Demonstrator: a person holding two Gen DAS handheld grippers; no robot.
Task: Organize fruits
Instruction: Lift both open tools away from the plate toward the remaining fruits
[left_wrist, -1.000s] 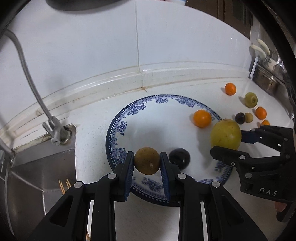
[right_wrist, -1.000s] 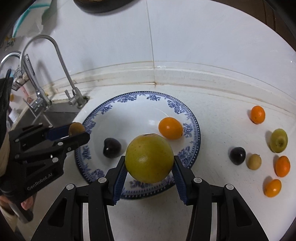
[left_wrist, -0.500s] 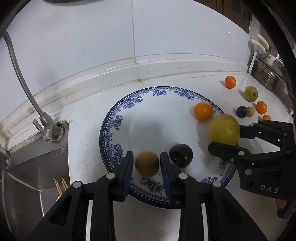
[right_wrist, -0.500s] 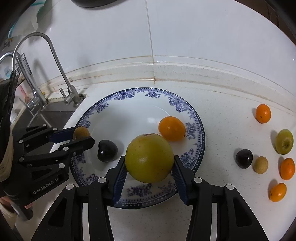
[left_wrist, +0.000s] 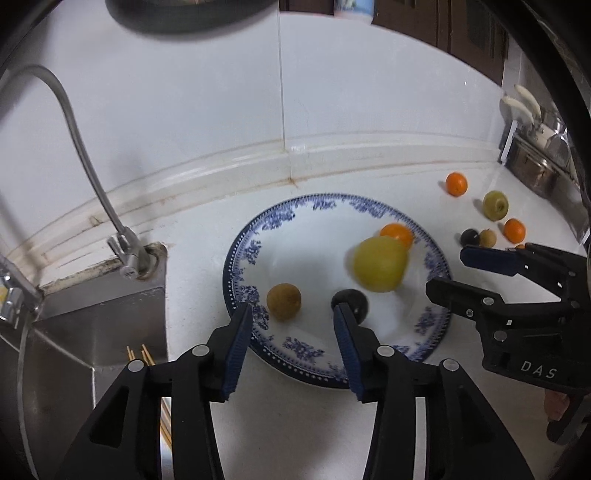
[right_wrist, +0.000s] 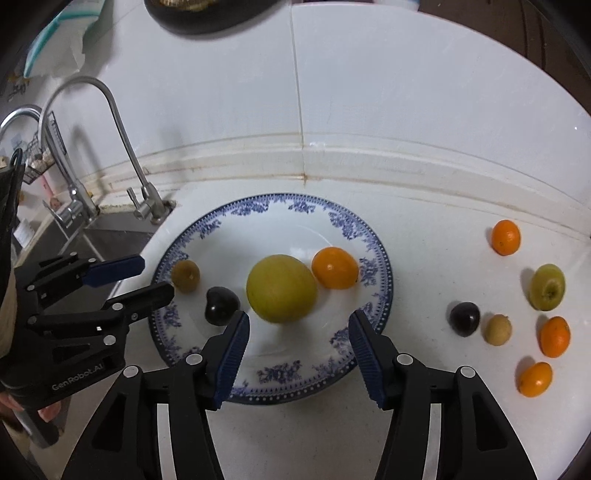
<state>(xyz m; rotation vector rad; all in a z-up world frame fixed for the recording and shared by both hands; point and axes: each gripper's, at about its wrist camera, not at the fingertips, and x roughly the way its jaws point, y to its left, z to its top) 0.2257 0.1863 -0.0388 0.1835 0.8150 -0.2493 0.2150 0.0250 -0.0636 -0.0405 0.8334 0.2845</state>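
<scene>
A blue-patterned plate (left_wrist: 436, 332) (right_wrist: 369, 339) sits on the white counter. On it lie a small brown fruit (left_wrist: 283, 301) (right_wrist: 185, 276), a dark plum (left_wrist: 354, 303) (right_wrist: 221, 305), a large yellow-green fruit (left_wrist: 380, 264) (right_wrist: 281, 288) and an orange (left_wrist: 397, 234) (right_wrist: 335, 267). My left gripper (left_wrist: 293, 347) (right_wrist: 146, 275) is open and empty, just in front of the brown fruit. My right gripper (right_wrist: 299, 345) (left_wrist: 458, 271) is open and empty, just in front of the yellow-green fruit.
Several loose fruits lie on the counter right of the plate: oranges (right_wrist: 505, 237), a green fruit (right_wrist: 547, 287), a dark plum (right_wrist: 464, 318), a small brown fruit (right_wrist: 498, 329). A sink (left_wrist: 92, 332) with a tap (right_wrist: 122, 147) is at the left. The tiled wall is behind.
Both grippers opened and drew back. The left let go of the brown fruit and the right let go of the yellow-green fruit; both fruits now lie on the plate.
</scene>
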